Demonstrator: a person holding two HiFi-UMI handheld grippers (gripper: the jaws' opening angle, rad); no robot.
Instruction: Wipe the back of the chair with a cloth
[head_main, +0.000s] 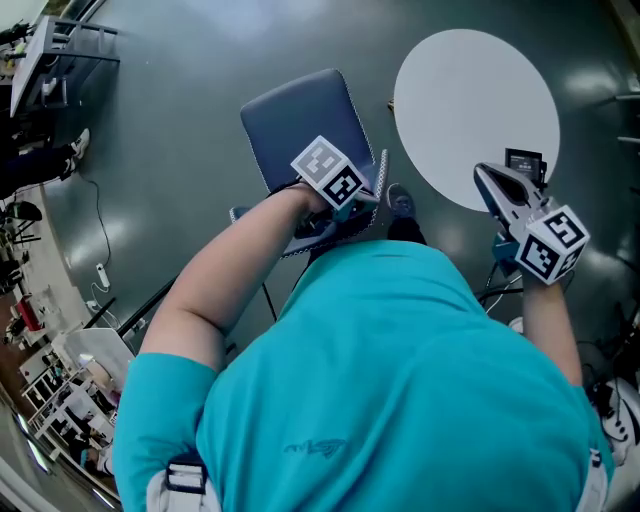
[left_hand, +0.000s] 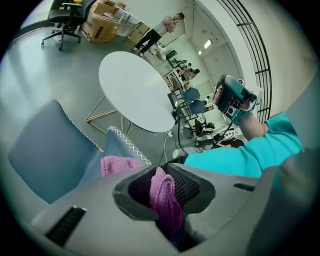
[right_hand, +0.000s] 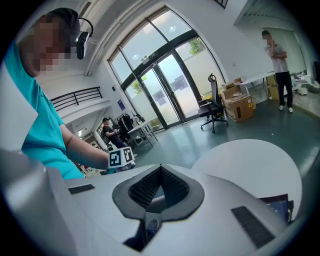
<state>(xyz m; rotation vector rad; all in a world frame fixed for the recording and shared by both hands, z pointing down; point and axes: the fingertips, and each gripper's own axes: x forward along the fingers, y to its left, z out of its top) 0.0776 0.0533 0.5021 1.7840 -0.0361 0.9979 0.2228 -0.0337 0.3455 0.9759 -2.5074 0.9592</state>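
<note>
Grey-green glossy floor (head_main: 180, 120) is spread through a wide hall, and a round white worktop (head_main: 470, 100) is set on it beside a blue-grey padded chair (head_main: 300, 120) edged with white zigzag stitching. The left tongs (left_hand: 162, 180) are clamped on a pink knitted cloth (left_hand: 165, 197), which is bunched between the two dark ribbed pads. A further fold of the cloth is laid against the chair's upper edge, just beside the stitching, directly ahead of the tongs. In the head view the left tongs are held low against the near side of the chair, close in front of the person's turquoise shirt. The right tongs (right_hand: 160, 187) are drawn together with nothing between them, and are held well apart from the chair, over the near rim of the worktop.
</note>
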